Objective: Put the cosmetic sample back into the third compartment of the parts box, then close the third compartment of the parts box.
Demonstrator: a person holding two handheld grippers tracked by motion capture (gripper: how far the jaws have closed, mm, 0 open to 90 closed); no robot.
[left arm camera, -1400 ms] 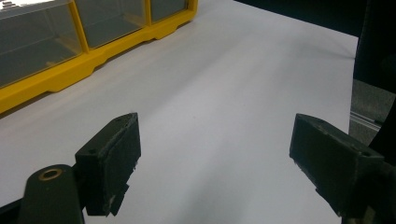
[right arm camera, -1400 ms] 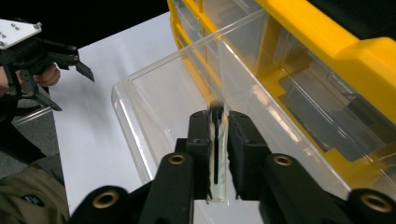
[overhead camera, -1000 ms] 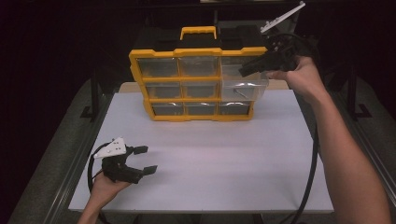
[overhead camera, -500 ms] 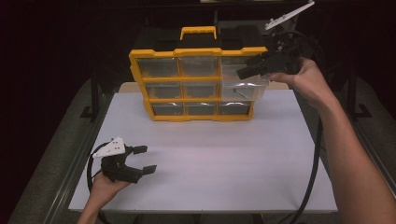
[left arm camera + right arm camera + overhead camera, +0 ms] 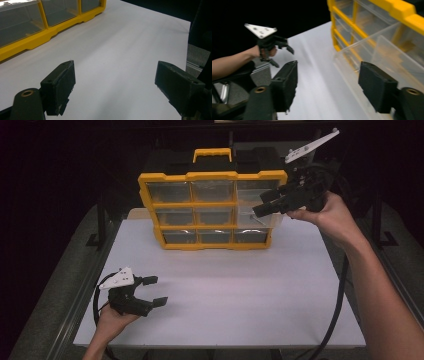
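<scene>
Yellow drawer organizer [image 5: 210,210] standing upright at twelve o'clock on the bench [image 5: 225,295], long axis left to right, drawer fronts facing six o'clock. Clear drawer [image 5: 252,215] at its right, seemingly pulled partway out. Right gripper [image 5: 264,204] beside it, fingers just opened, nothing between. Left gripper [image 5: 154,291] at seven o'clock, fingers apart.

Black two-jaw grippers [image 5: 150,291], grey triangular plates, black cables

The yellow organizer [image 5: 212,210] stands upright at the counter's far edge, nine clear drawers, its middle-right drawer [image 5: 255,217] pulled out.
</scene>
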